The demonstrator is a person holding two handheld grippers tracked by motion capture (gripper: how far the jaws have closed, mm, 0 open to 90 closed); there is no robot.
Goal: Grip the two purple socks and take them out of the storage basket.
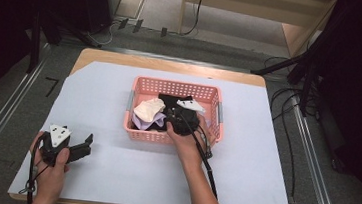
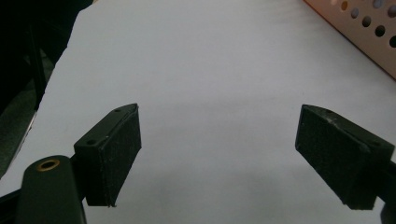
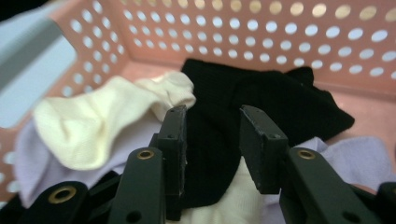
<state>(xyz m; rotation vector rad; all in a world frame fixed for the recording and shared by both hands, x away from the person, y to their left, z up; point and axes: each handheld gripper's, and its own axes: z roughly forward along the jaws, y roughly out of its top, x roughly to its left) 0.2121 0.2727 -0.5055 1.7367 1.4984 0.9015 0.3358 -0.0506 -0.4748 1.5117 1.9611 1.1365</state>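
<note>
You are looking at a pink basket (image 1: 176,87) dotted with round holes, sitting on a pale bluish-white surface (image 1: 119,96). Inside it are lying a black sock (image 3: 261,93), a cream sock (image 3: 84,126) and a lilac cloth (image 3: 355,158). Your hand-held grippers are showing black jaws with brass-coloured rivets.

White table cover (image 1: 111,175) sits above grey floor (image 1: 12,116) with cables (image 1: 287,122).

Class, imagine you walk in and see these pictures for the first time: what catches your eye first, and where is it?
The pink basket in the middle of the white table stands out first, holding a cream sock, a black sock and pale purple cloth. The right gripper reaches into it, jaws either side of the black sock. The left gripper waits open over bare table near the left front.
</note>
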